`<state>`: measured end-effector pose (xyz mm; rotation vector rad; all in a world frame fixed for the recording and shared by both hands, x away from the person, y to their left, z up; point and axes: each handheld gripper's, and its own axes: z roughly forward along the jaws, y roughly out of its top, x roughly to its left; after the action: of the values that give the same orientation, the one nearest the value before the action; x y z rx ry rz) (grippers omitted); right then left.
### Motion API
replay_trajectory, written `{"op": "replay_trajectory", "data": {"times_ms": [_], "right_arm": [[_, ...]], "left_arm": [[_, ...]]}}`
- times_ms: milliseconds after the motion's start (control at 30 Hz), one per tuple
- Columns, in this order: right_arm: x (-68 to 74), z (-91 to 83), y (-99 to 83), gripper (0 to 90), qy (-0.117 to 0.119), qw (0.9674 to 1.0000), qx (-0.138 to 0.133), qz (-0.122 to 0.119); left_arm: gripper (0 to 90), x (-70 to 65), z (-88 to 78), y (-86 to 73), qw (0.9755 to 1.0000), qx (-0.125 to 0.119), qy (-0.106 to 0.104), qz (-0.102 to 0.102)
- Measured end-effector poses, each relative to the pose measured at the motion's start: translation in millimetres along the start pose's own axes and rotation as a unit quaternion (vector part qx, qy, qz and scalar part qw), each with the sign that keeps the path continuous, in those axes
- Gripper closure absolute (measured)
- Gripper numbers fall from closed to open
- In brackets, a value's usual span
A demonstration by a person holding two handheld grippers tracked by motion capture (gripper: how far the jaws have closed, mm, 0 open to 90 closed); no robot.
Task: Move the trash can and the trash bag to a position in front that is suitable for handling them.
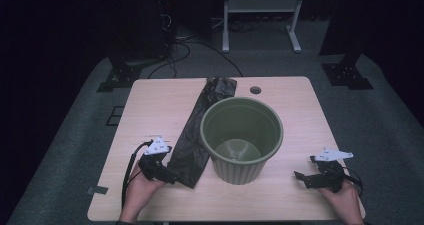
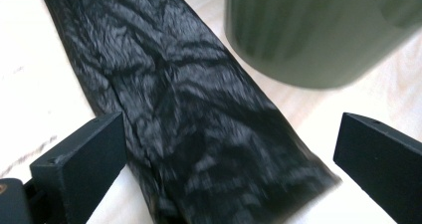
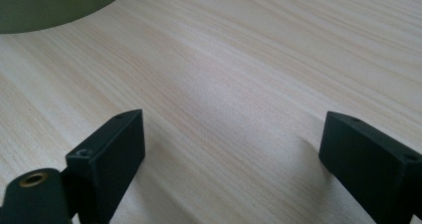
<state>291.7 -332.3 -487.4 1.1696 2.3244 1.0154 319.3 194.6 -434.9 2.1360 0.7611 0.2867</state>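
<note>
I hold a tool in each hand, and both sit near the front edge of the bench (image 1: 150,92). My left tool (image 1: 172,176) is by the front left part of the bench, and its jaws are wide apart. In the left gripper view, my left tool (image 2: 226,157) has one jaw on each side of the near end of the black bag (image 2: 199,134). The jaws are not pinching the bag, and there is a gap on both sides. The black bag (image 1: 192,140) is long, flat and crinkly. It lies on the bench and runs from near the front left up toward the back edge, where its far end is bunched up. The green pot (image 1: 241,137) stands upright in the middle of the bench, just beside the bag on its right, and the pot looks like it is touching the bag's side. I can see the smooth bottom inside the pot. A small round hole (image 1: 255,90) is in the bench near the back edge, behind the pot. My right tool (image 1: 300,177) is near the front right corner, well apart from the pot. In the right gripper view, my right tool (image 3: 231,144) has its jaws wide apart over bare wood, holding nothing.
</note>
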Motion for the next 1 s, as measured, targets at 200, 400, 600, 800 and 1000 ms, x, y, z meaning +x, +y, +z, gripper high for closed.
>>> {"op": "replay_trajectory", "data": {"times_ms": [200,400,600,800,1000], "right_arm": [[-0.5,0.2,0.1,9.5,0.001,1.0,0.0,-0.001],[-0.9,0.5,0.4,9.5,0.002,1.0,0.0,-0.002],[-1.1,0.6,0.5,9.5,0.003,1.0,0.0,-0.003],[-1.1,0.7,0.6,9.5,0.003,1.0,0.0,-0.003],[-1.1,0.7,0.6,9.5,0.003,1.0,0.0,-0.003]], "left_arm": [[0.0,11.1,26.6,7.6,0.9996,0.025,0.007,0.006],[2.5,21.2,46.2,5.0,0.9992,0.039,0.01,-0.004],[7.4,23.5,60.0,0.9,0.9979,0.064,0.008,0.001],[36.9,19.3,55.4,1.0,0.997,0.069,0.02,0.028],[69.5,18.2,41.8,-4.0,0.9958,0.083,0.008,0.038]]}}
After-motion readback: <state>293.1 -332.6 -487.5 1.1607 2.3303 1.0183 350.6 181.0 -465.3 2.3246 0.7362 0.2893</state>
